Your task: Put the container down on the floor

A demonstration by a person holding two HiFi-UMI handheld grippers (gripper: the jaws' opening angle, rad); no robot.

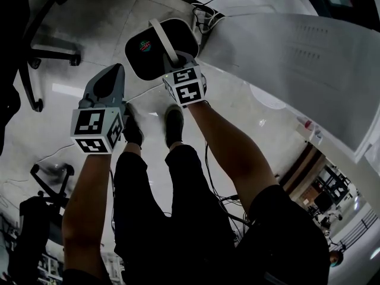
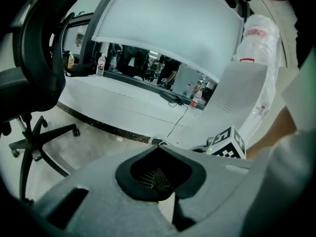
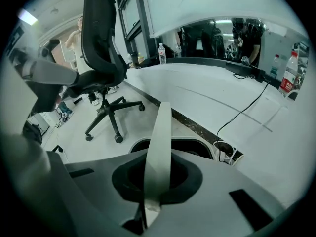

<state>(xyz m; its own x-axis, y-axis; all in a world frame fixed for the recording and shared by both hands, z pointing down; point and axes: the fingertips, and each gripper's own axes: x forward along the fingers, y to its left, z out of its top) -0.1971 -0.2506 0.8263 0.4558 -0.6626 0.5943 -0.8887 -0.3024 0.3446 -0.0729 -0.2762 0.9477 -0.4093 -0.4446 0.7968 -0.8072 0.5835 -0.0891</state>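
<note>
the right gripper (image 1: 176,63) (image 3: 157,194) is clenched tight on the thin white strap handle (image 1: 161,35) (image 3: 161,142) of a black tub with a white rim (image 1: 138,63) (image 3: 197,146). in the right gripper view the white strap runs up right through the middle of the dark pads, and the jaws are closed on it. the tub is under this gripper, out in front of the person's two black shoes (image 1: 173,123), over the pale shiny floor (image 1: 107,16). i cannot tell if the bottom of the tub touches the floor. a small round red and green thing (image 1: 145,46) shows inside the tub.

the left gripper (image 1: 111,76) (image 2: 160,179) is just to the left of the tub and not touching it. its jaws are closed together with nothing between them.

a black office chair with wheels (image 1: 37,52) (image 3: 102,63) stands on the floor to the left, well apart from the tub. a white plug box with black cables (image 1: 205,13) (image 3: 224,153) lies on the floor near the far side of the tub. a big white table (image 1: 297,58) is on the right. a clear bottle with a red label (image 3: 288,79) stands far off at the right in the right gripper view.
</note>
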